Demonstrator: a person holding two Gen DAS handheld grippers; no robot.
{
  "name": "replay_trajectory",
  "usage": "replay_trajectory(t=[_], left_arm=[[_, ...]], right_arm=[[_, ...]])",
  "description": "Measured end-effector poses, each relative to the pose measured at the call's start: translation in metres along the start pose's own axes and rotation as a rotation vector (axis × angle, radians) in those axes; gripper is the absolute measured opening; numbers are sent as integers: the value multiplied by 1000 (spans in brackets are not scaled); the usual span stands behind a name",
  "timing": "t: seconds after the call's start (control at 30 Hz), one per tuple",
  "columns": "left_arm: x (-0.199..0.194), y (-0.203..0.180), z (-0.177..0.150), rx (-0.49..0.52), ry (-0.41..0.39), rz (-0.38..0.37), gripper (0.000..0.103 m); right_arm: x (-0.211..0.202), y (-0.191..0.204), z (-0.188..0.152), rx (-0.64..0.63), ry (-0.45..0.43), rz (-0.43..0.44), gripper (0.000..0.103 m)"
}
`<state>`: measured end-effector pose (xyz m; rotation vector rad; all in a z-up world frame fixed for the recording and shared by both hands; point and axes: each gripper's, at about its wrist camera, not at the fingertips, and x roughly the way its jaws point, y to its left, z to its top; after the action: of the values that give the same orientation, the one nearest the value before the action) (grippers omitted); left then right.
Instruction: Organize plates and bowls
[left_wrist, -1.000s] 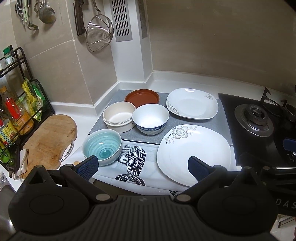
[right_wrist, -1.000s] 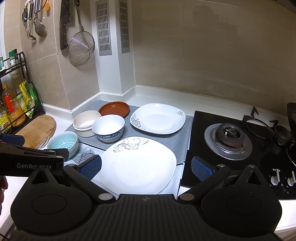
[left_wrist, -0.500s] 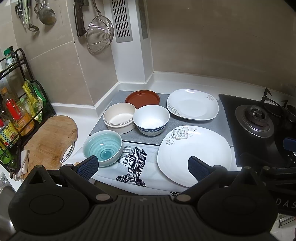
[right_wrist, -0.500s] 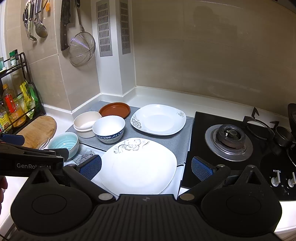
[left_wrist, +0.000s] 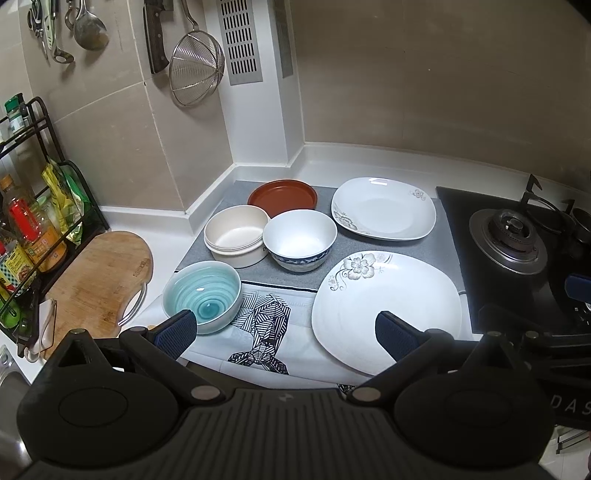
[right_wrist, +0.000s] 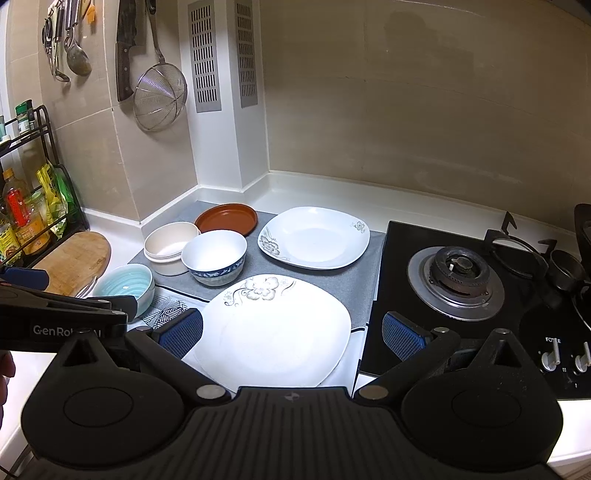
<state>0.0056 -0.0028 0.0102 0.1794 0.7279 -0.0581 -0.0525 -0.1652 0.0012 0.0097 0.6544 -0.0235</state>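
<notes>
On the counter lie a large white flowered plate, a smaller white flowered plate behind it, a brown dish, a cream bowl, a white bowl with a blue band and a teal bowl. My left gripper is open and empty, held above the counter's front between the teal bowl and the large plate. My right gripper is open and empty above the large plate. The other bowls also show in the right wrist view, left of it.
A grey mat and a patterned cloth lie under the dishes. A gas hob is to the right. A wooden cutting board and a bottle rack stand at the left. Utensils and a strainer hang on the wall.
Both views have shifted only slightly, as if the grippers rose or tilted back a little. No dish has moved and both grippers stay open.
</notes>
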Motion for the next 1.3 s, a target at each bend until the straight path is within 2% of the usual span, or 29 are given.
replay_trajectory(t=[0.6, 0.93, 1.1, 1.3], left_arm=[[1, 0, -1, 0, 1, 0, 103], [14, 3, 0, -5, 22, -14, 103], [26, 7, 1, -11, 48, -45, 103], [59, 15, 7, -32, 105, -109, 103]], right_arm=[[0, 1, -1, -1, 0, 1, 103], [10, 1, 0, 1, 18, -4, 103], [19, 1, 1, 12, 40, -3, 103], [44, -8, 2, 77, 89, -9, 103]])
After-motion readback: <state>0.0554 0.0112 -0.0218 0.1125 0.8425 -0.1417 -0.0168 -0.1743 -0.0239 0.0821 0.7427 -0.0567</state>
